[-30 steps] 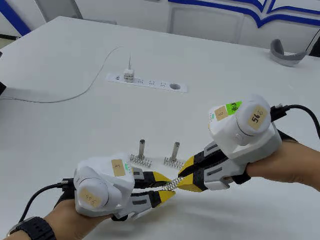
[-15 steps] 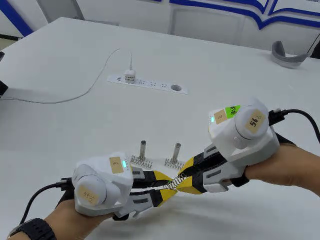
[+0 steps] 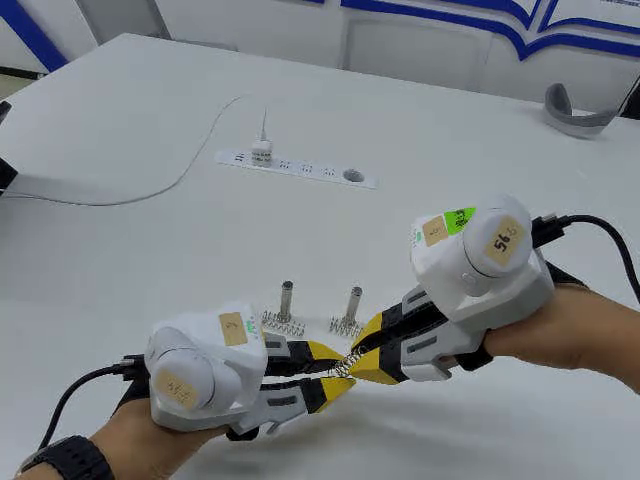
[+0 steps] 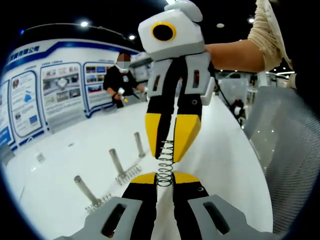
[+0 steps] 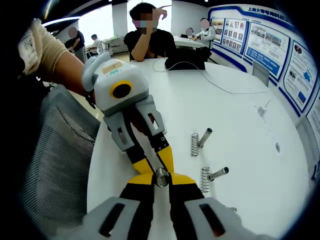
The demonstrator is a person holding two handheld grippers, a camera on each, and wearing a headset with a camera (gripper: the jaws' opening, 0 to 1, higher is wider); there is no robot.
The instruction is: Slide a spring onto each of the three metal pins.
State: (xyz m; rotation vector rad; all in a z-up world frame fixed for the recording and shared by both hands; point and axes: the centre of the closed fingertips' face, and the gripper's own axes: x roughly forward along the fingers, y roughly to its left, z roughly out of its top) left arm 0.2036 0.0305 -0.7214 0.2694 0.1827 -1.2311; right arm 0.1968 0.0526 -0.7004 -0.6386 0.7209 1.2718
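Note:
A small metal spring (image 3: 346, 364) spans the gap between the two grippers just above the white table (image 3: 150, 240). My left gripper (image 3: 338, 372) comes in from the lower left, shut on one end. From the right, my right gripper (image 3: 358, 358) is shut on the other end. In the left gripper view the spring (image 4: 165, 162) rises from my own yellow tips into the right gripper's yellow fingers (image 4: 186, 134). Three metal pins (image 4: 138, 144) (image 4: 116, 162) (image 4: 84, 189) stand behind, with loose springs (image 4: 129, 172) lying at their bases. Two pins (image 3: 286, 298) (image 3: 353, 303) stand just behind the grippers.
A white power strip (image 3: 310, 170) with a plug (image 3: 262, 152) and a cable lies farther back on the table. A grey curved object (image 3: 575, 110) sits at the far right. A mesh chair (image 5: 55, 150) stands beside the table, and people sit at its far end.
The right gripper has edged a little left and down toward the left gripper, so the spring between them looks shorter. Both still hold it.

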